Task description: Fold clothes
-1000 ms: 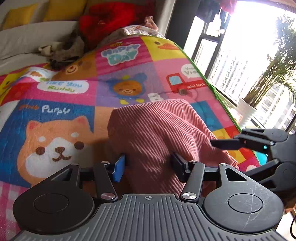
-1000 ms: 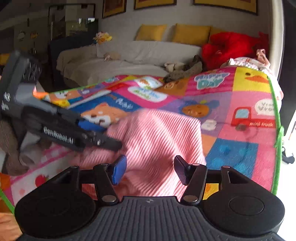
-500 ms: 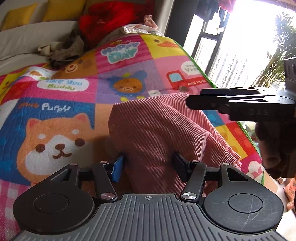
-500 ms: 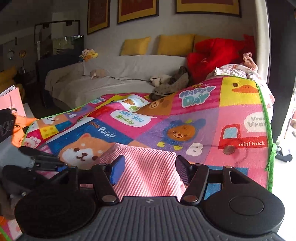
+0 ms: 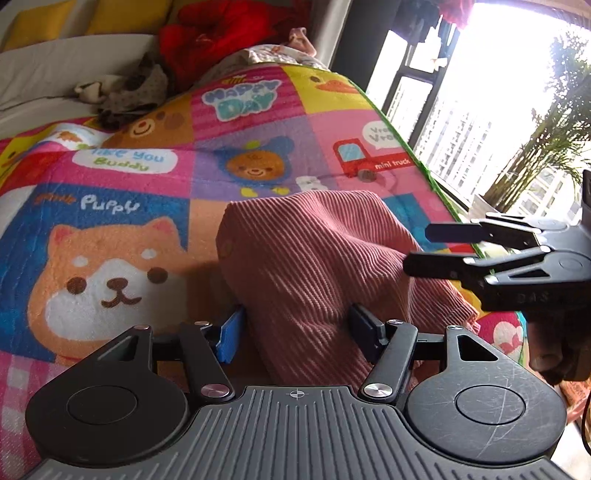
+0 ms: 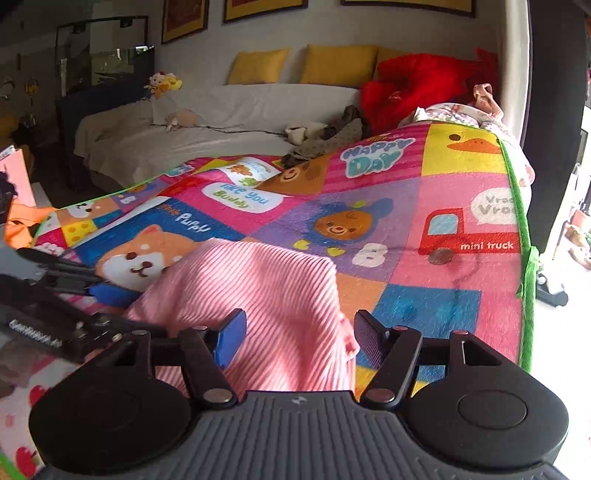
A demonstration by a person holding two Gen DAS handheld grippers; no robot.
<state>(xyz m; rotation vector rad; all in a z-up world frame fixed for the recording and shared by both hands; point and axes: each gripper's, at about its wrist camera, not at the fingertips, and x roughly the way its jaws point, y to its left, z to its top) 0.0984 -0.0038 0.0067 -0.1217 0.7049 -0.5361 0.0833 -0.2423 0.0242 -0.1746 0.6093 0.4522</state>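
1. I saw the colourful cartoon-patchwork play mat (image 6: pixel 436 192) covering the surface, with a white sofa (image 6: pixel 229 122) behind.
2. The pink ribbed knit garment (image 5: pixel 314 266) lay folded on the mat's near part.
3. My left gripper (image 5: pixel 297 328) stood wide, its fingers straddling the garment; my right gripper (image 6: pixel 299 338) was equally wide over the garment's edge.
4. Half a second before, my right gripper had been higher.

A home living room: ahead of the grippers a white-covered sofa (image 6: pixel 236 110) carries yellow cushions (image 6: pixel 338 62), a red plush heap (image 6: pixel 417 85) and soft toys (image 6: pixel 164 81), framed pictures (image 6: pixel 264 7) hang above, a children's cartoon play mat (image 6: pixel 424 206) spreads below, and right of the left gripper tall windows (image 5: pixel 454 122) show apartment towers.
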